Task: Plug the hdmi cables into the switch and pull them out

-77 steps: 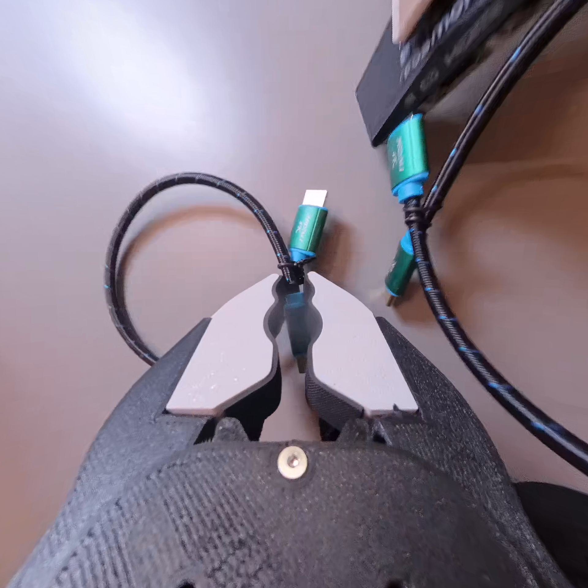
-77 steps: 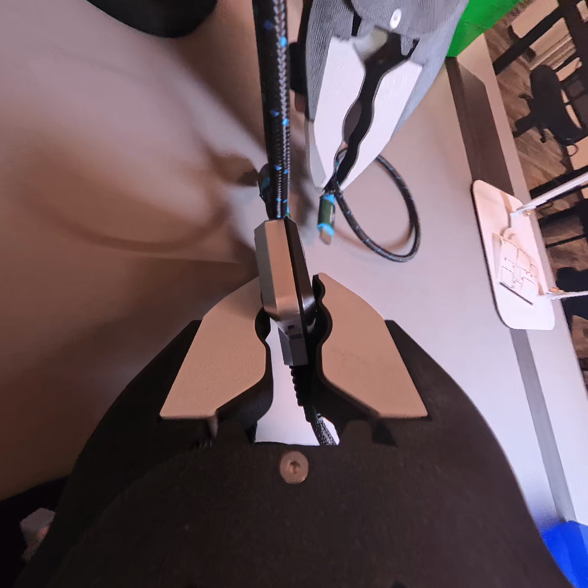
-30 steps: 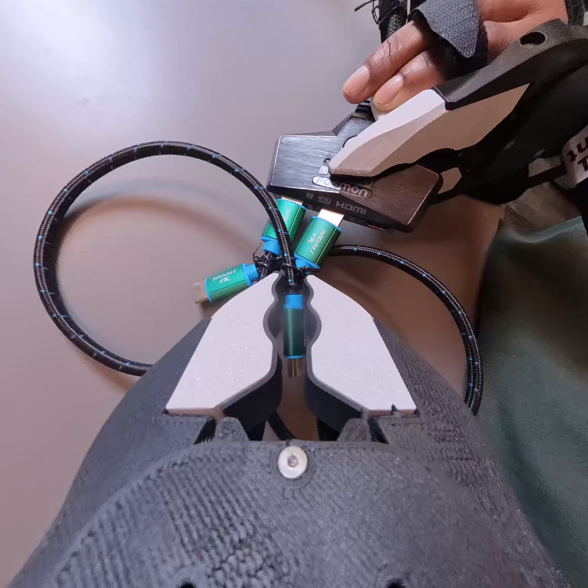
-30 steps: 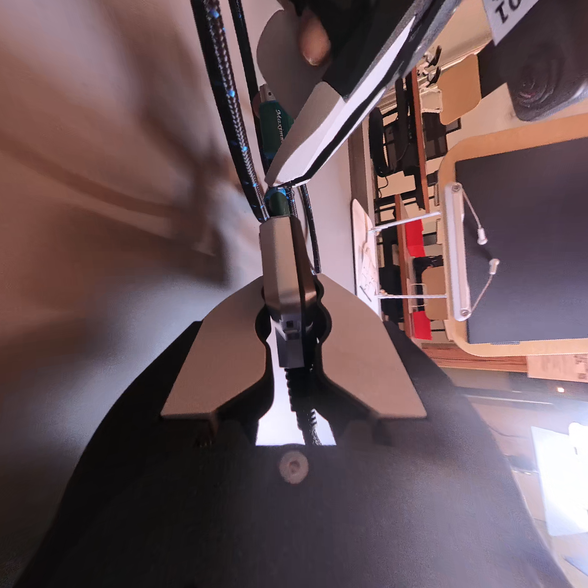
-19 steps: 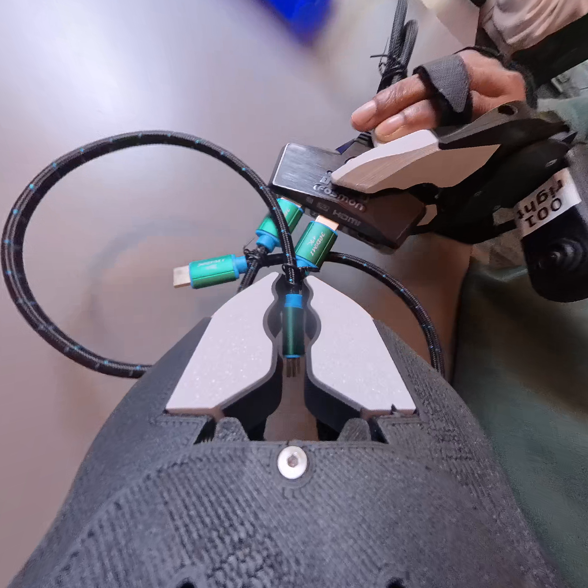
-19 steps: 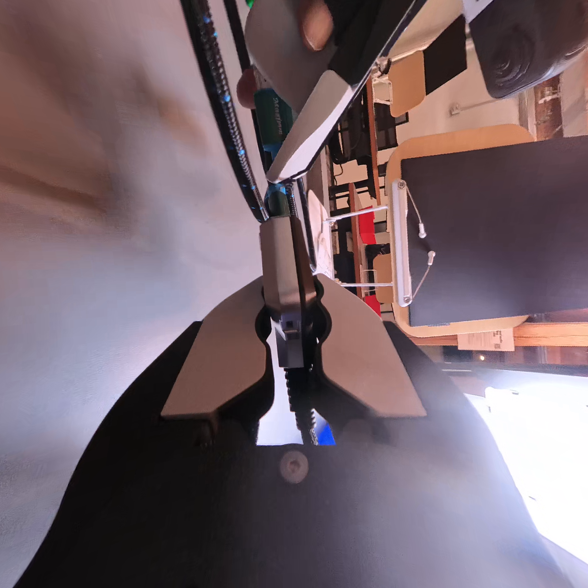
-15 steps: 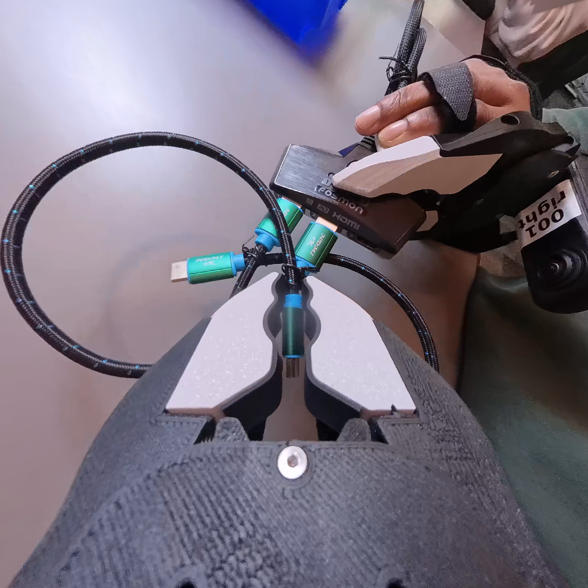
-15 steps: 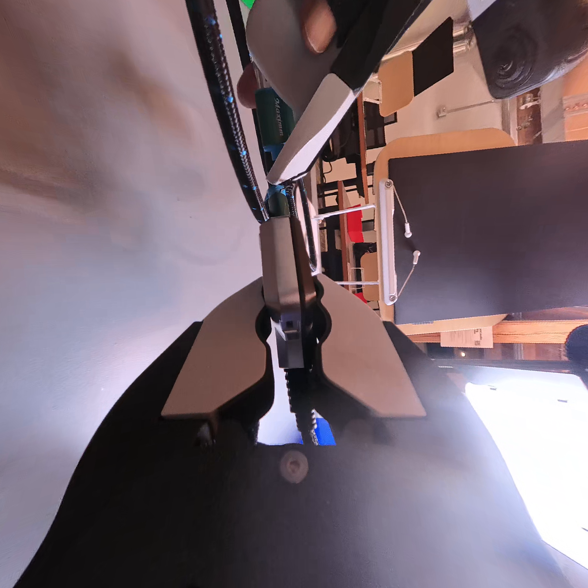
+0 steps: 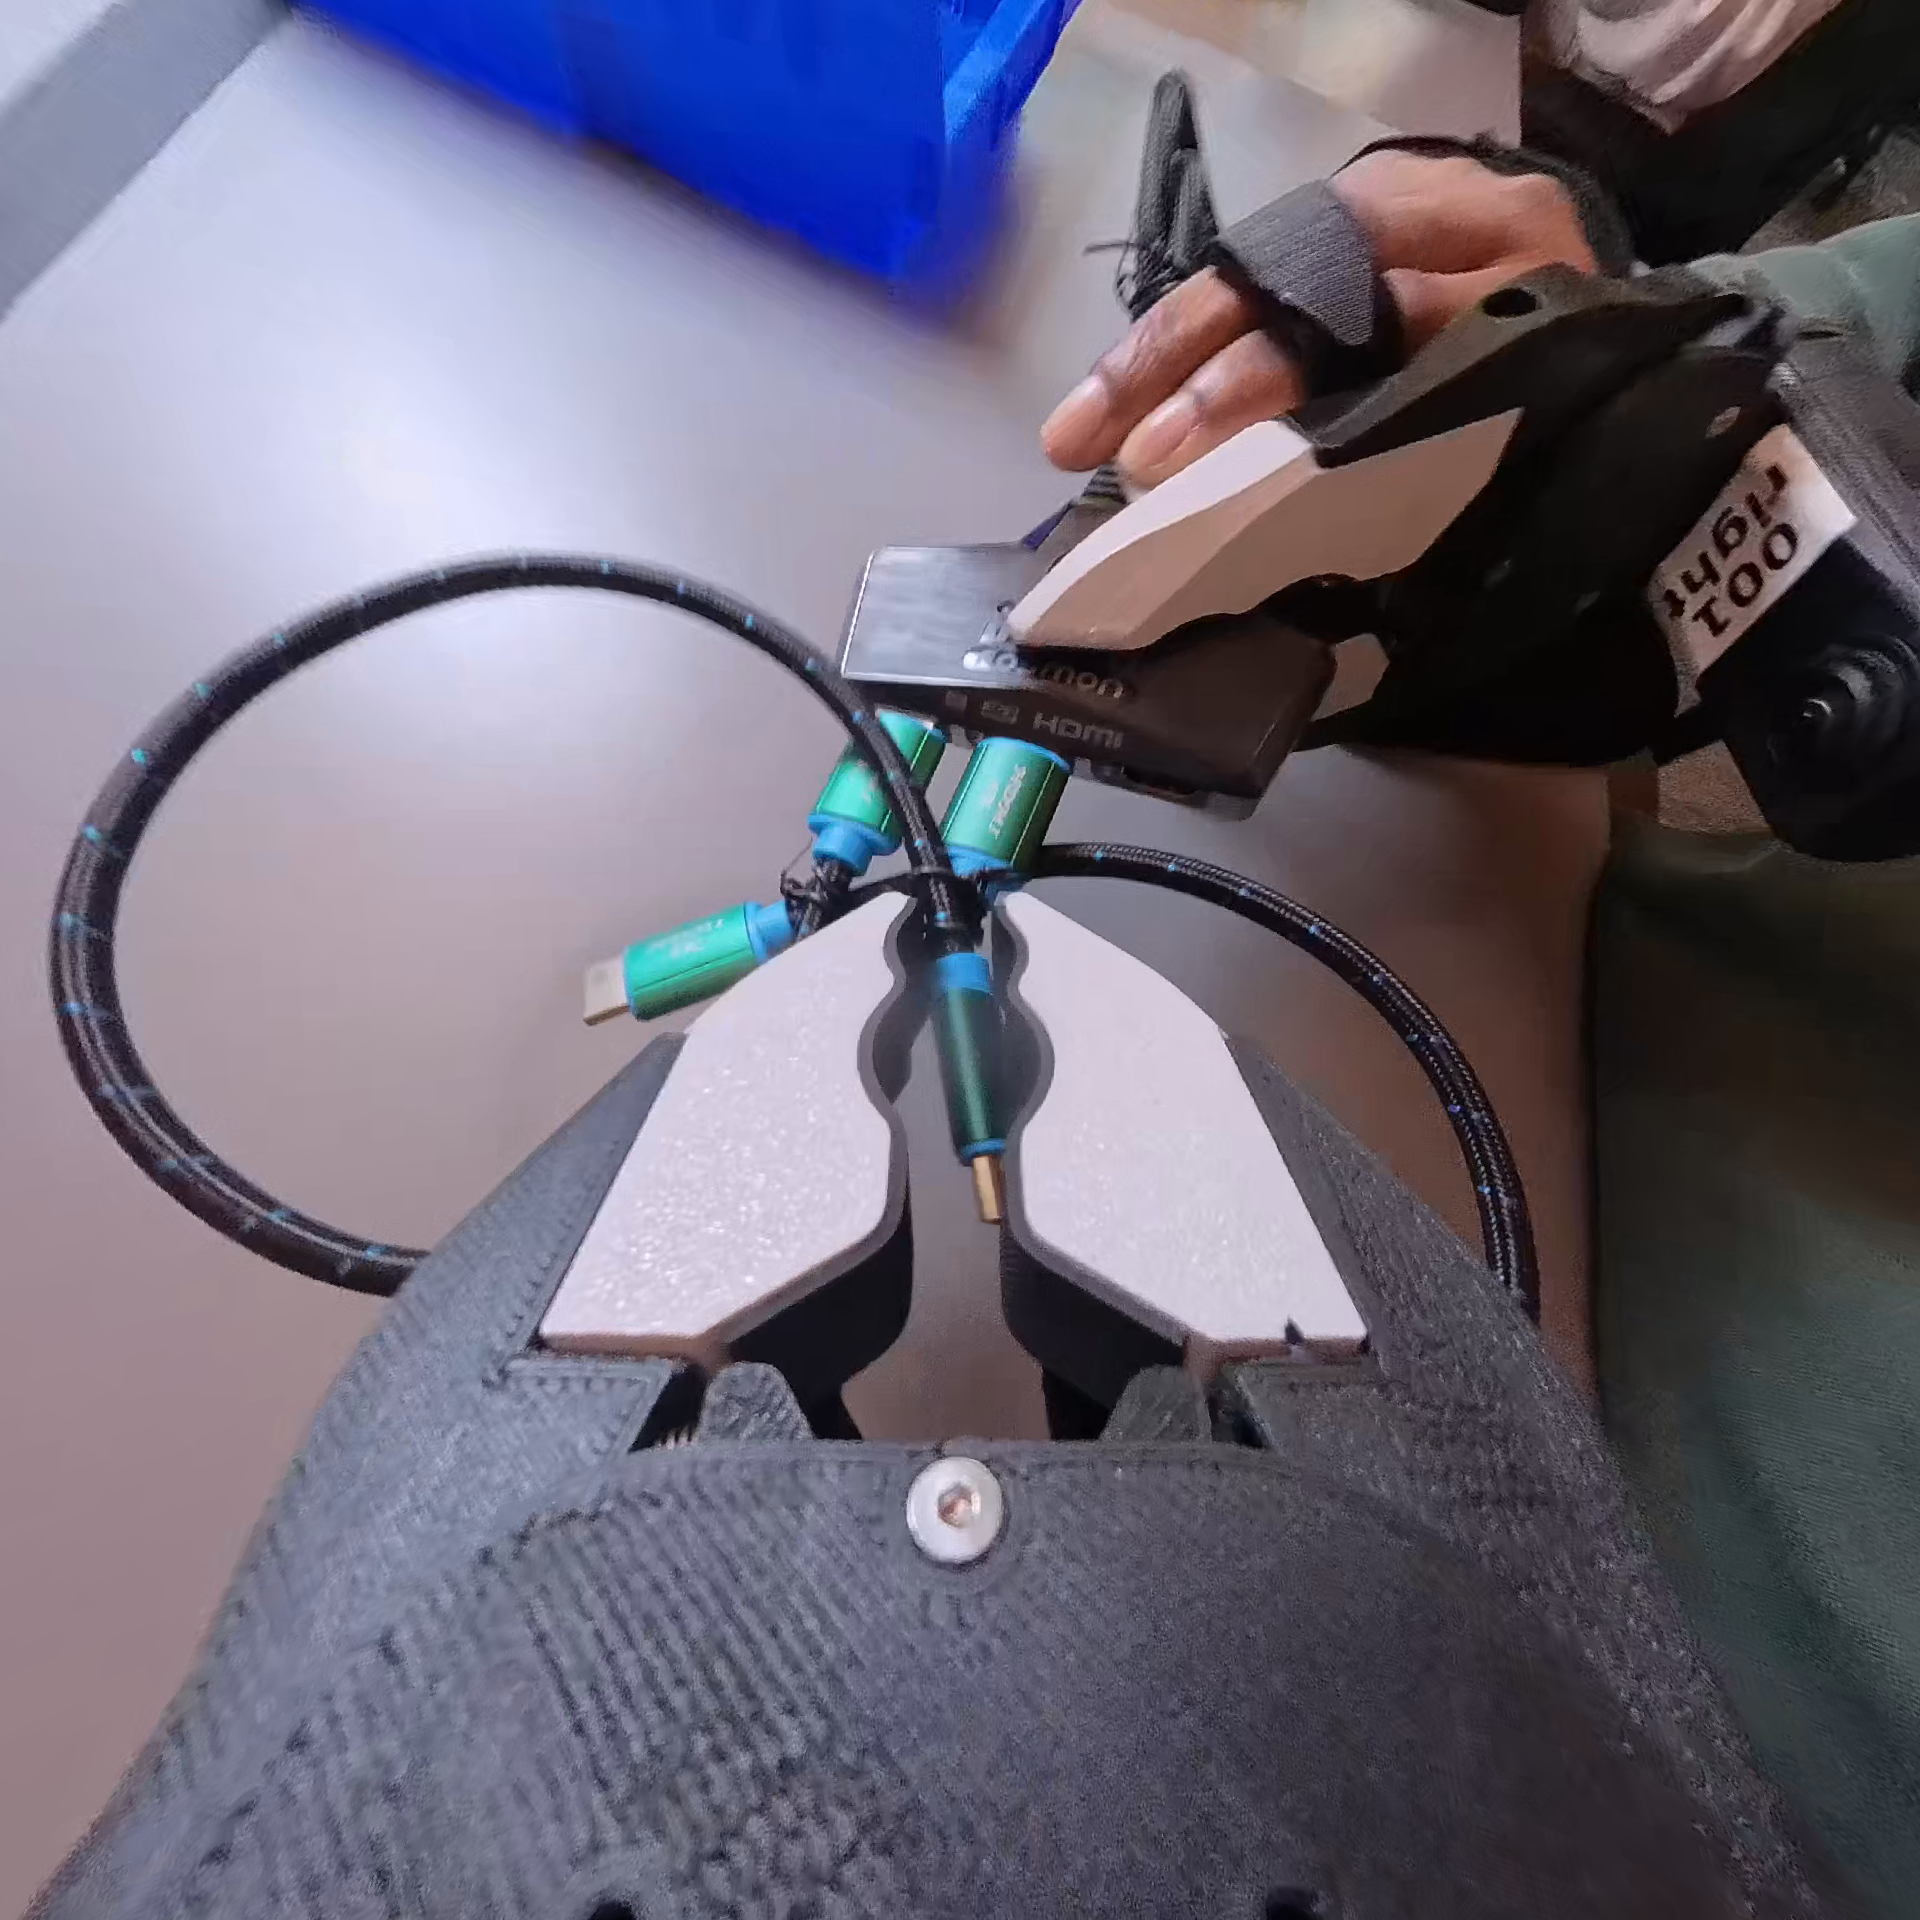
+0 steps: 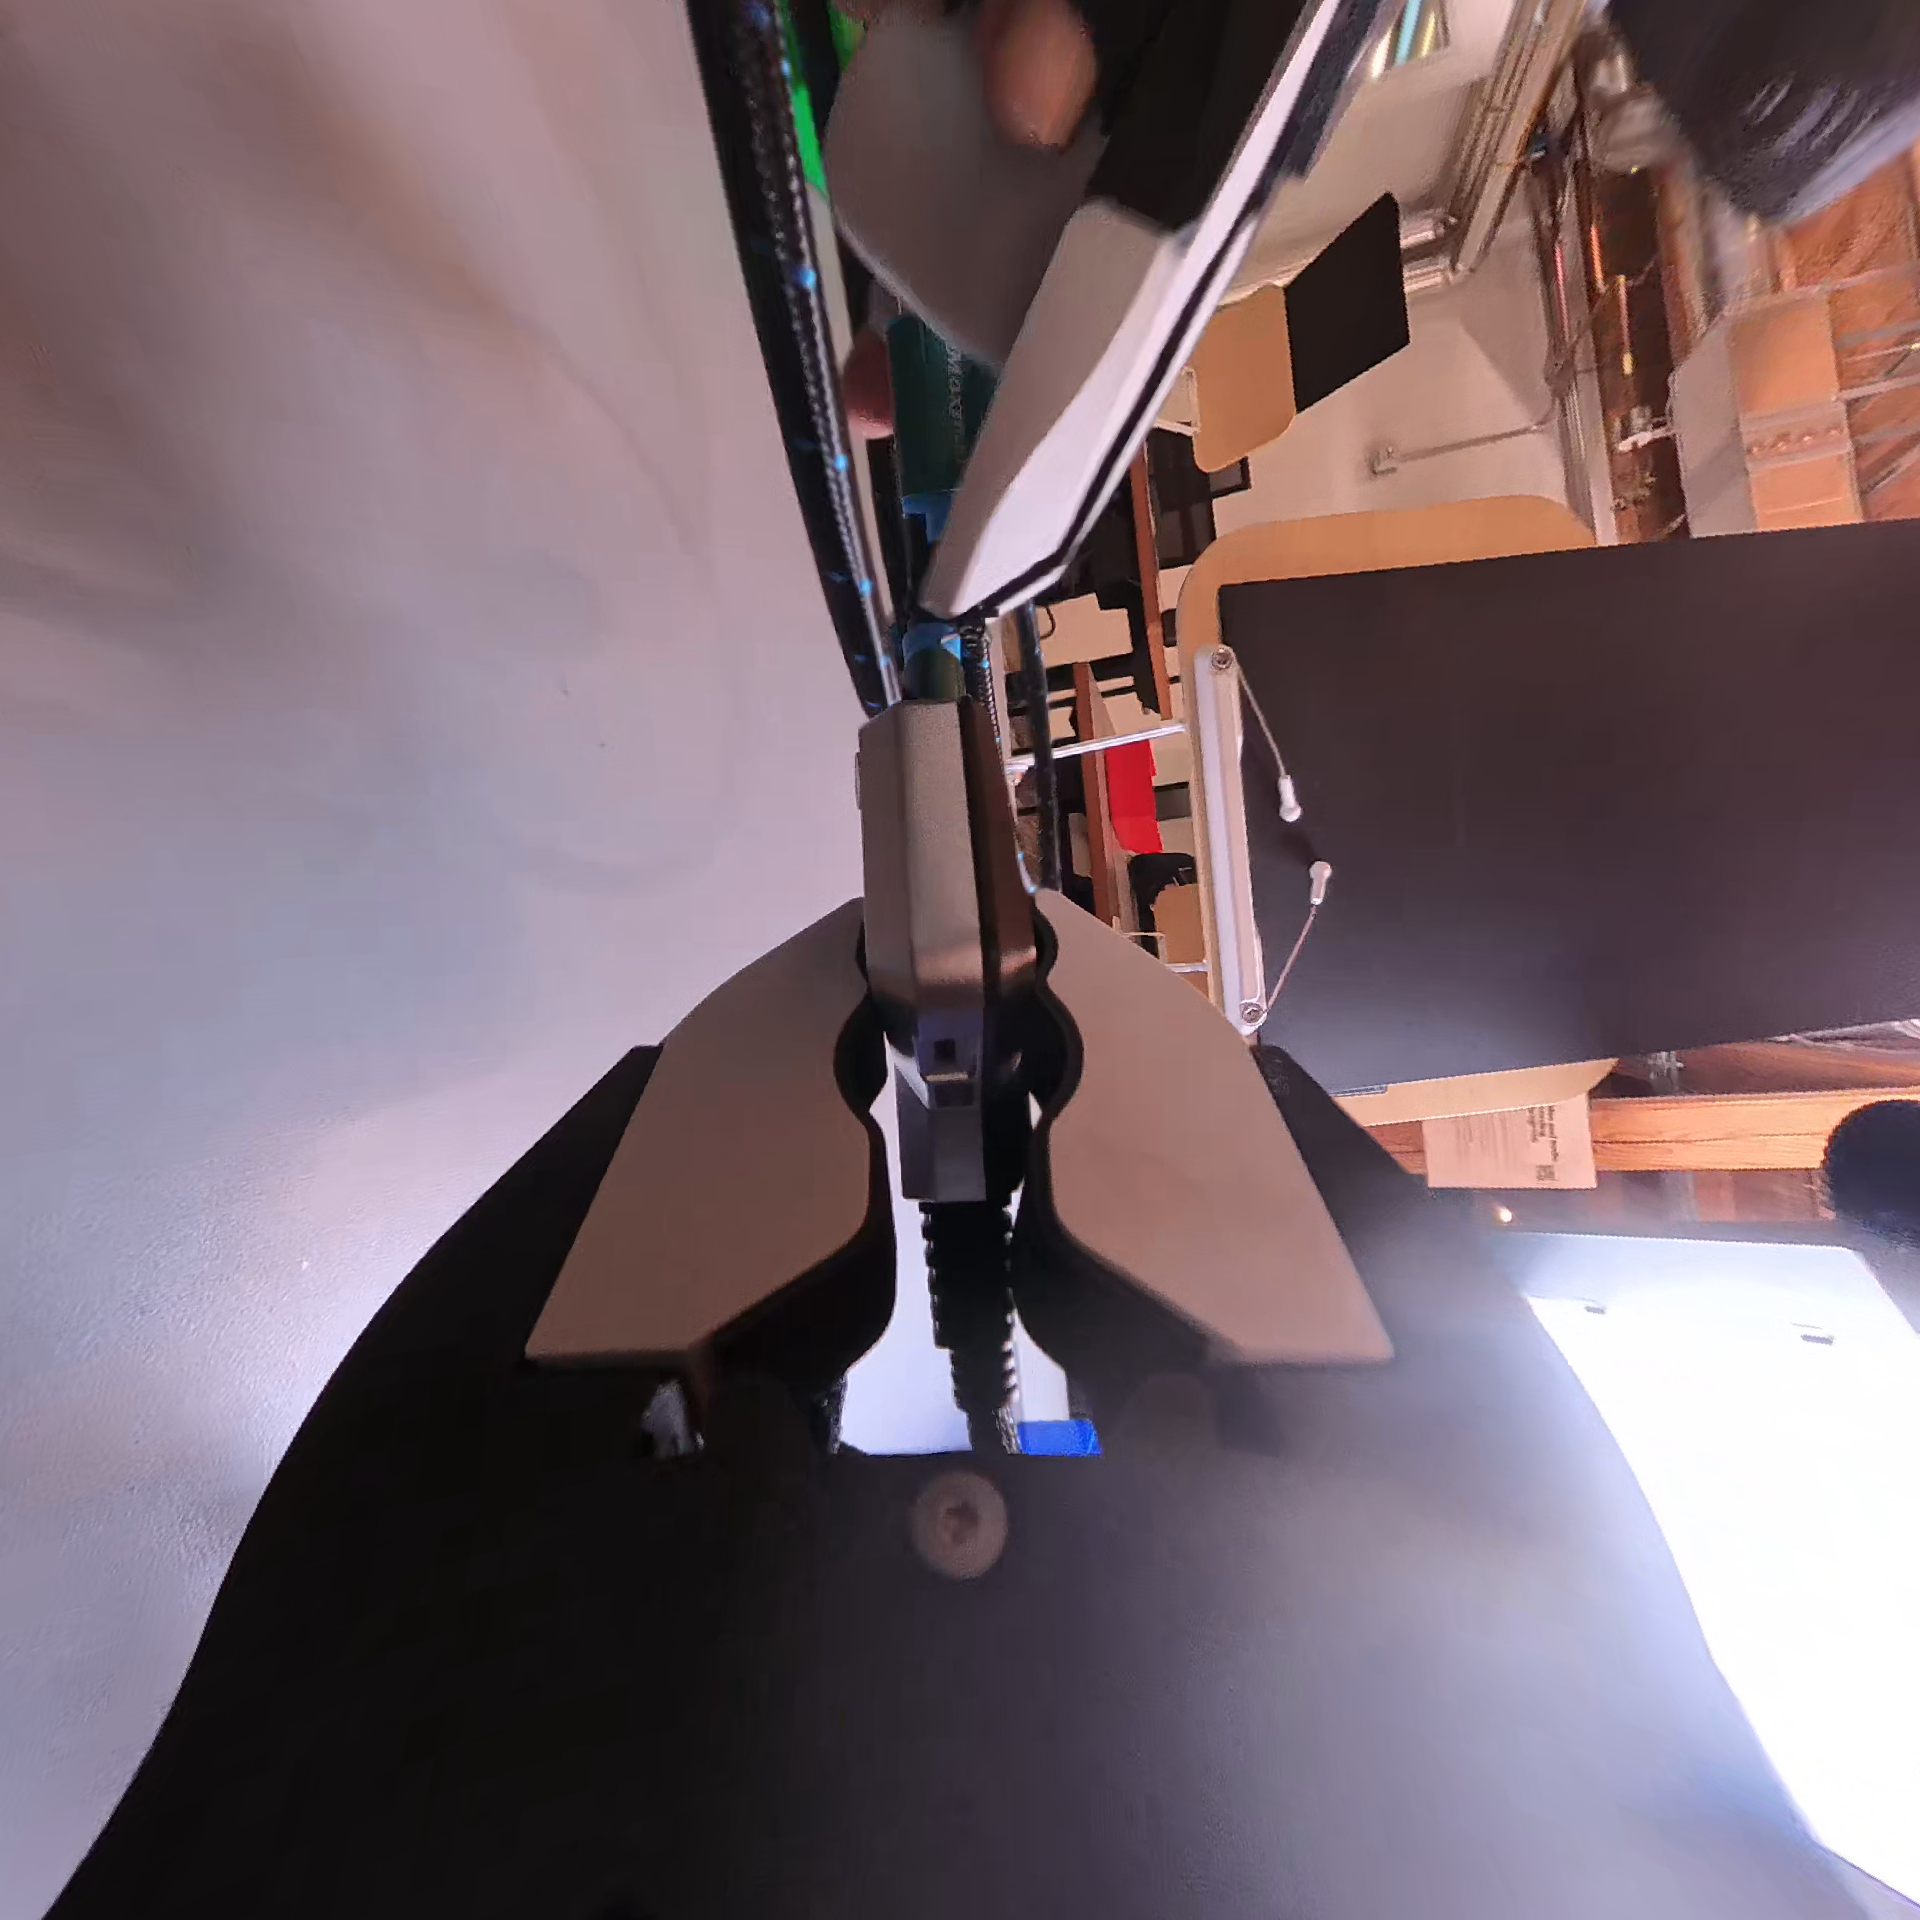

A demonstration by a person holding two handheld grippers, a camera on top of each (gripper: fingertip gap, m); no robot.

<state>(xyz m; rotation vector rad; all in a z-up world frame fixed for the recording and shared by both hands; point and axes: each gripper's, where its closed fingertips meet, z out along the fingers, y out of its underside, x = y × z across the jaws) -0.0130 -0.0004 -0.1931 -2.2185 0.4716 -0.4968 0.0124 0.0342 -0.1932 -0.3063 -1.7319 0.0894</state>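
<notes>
- My left view is evenly bright: soft light spreads pale sheen over the grey surface (image 9: 416, 436), and the looped cable (image 9: 343, 634) throws a faint, diffuse shadow.
- The blue bin (image 9: 790, 114) at the surface's far edge is smeared by motion blur.
- My right view is harsher: a blown-out white glare (image 10: 1745, 1538) fills the lower right, hazing my dark housing.
- There the surface (image 10: 364, 623) is smeared, and straight lines bend near the frame's edges.
</notes>
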